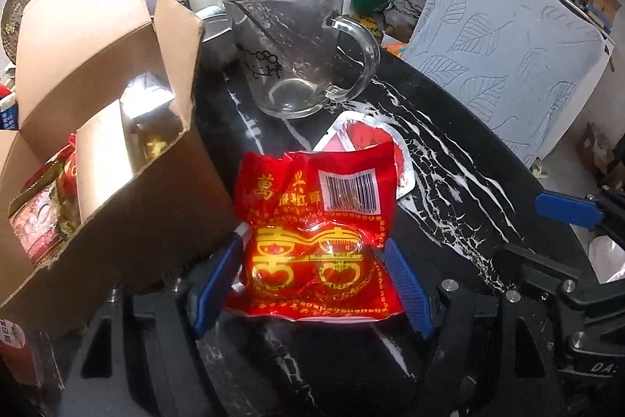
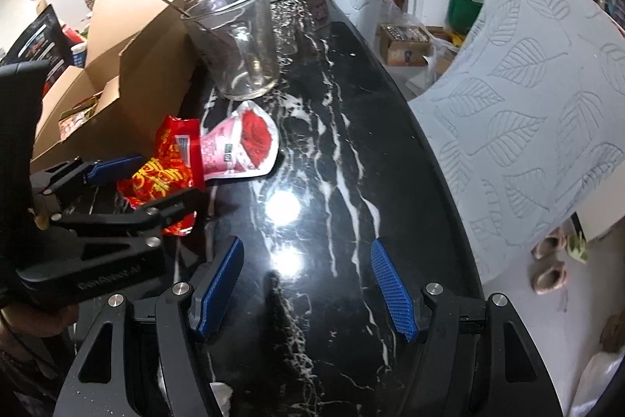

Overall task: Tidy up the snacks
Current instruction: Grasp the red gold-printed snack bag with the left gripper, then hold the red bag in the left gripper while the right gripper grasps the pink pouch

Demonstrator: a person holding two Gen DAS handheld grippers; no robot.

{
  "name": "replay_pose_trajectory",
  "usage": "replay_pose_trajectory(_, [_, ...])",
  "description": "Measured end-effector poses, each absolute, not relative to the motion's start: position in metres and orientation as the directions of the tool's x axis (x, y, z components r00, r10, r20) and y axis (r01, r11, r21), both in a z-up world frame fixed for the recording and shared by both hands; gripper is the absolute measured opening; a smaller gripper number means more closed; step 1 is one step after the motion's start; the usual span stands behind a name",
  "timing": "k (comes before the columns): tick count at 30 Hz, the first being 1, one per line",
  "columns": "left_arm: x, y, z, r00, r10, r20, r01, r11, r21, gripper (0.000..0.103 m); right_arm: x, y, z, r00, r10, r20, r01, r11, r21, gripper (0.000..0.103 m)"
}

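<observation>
Beside the cardboard box point(image 1: 117, 151), left gripper point(image 1: 312, 280) straddles red packet point(image 1: 316, 241).

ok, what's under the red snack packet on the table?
A white-edged red pouch pokes out from under the far end of the red snack packet. The rest of the packet lies on the black marble table. Whether anything else sits beneath it is hidden.

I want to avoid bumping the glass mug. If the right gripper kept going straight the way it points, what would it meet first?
Most likely only the black marble tabletop: nothing lies between the right gripper pads, and the glass mug stands left of that line.
</observation>
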State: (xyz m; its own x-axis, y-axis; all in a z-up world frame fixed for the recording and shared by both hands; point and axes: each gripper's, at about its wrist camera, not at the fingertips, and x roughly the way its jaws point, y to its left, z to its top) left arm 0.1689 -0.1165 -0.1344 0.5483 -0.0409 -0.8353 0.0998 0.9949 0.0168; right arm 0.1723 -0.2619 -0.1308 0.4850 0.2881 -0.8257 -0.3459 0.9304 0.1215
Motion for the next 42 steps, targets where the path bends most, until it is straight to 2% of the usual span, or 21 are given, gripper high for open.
replay_pose_trajectory(4, [0.159, -0.108, -0.125, 0.586, -0.073, -0.807, 0.065, 0.997, -0.043, 0.075, 0.171, -0.259, -0.130, 0.483, 0.290, -0.826, -0.352, 0.928, 0.120, 0.068])
replay_pose_trajectory(7, [0.154, -0.105, -0.115, 0.629, -0.067, -0.775, 0.070, 0.997, -0.030, 0.075, 0.170, -0.259, -0.131, 0.482, 0.294, -0.826, -0.346, 0.929, 0.129, 0.068])
replay_pose_trajectory(17, [0.177, -0.098, -0.149, 0.466, -0.154, -0.871, 0.088, 0.988, -0.127, 0.075, 0.171, -0.259, -0.129, 0.477, 0.304, -0.825, -0.346, 0.928, 0.142, 0.068])
replay_pose_trajectory(22, [0.176, -0.100, -0.153, 0.496, -0.152, -0.855, 0.103, 0.988, -0.115, 0.075, 0.172, -0.257, -0.133, 0.467, 0.301, -0.831, -0.348, 0.927, 0.141, 0.068])
replay_pose_trajectory(26, [0.171, -0.098, -0.151, 0.523, -0.163, -0.837, 0.109, 0.986, -0.124, 0.065, 0.173, -0.255, -0.134, 0.462, 0.302, -0.834, -0.353, 0.925, 0.140, 0.068])
replay_pose_trajectory(28, [0.165, -0.093, -0.146, 0.525, -0.172, -0.833, 0.103, 0.985, -0.139, 0.064, 0.175, -0.254, -0.133, 0.459, 0.306, -0.834, -0.357, 0.923, 0.142, 0.068])
replay_pose_trajectory(38, [0.135, -0.057, -0.122, 0.545, -0.188, -0.817, 0.040, 0.979, -0.199, 0.064, 0.194, -0.227, -0.131, 0.434, 0.314, -0.844, -0.443, 0.891, 0.103, 0.068])
replay_pose_trajectory(42, [0.121, -0.043, -0.116, 0.556, -0.154, -0.817, 0.005, 0.983, -0.181, 0.064, 0.203, -0.208, -0.129, 0.415, 0.337, -0.845, -0.527, 0.846, 0.079, 0.073])
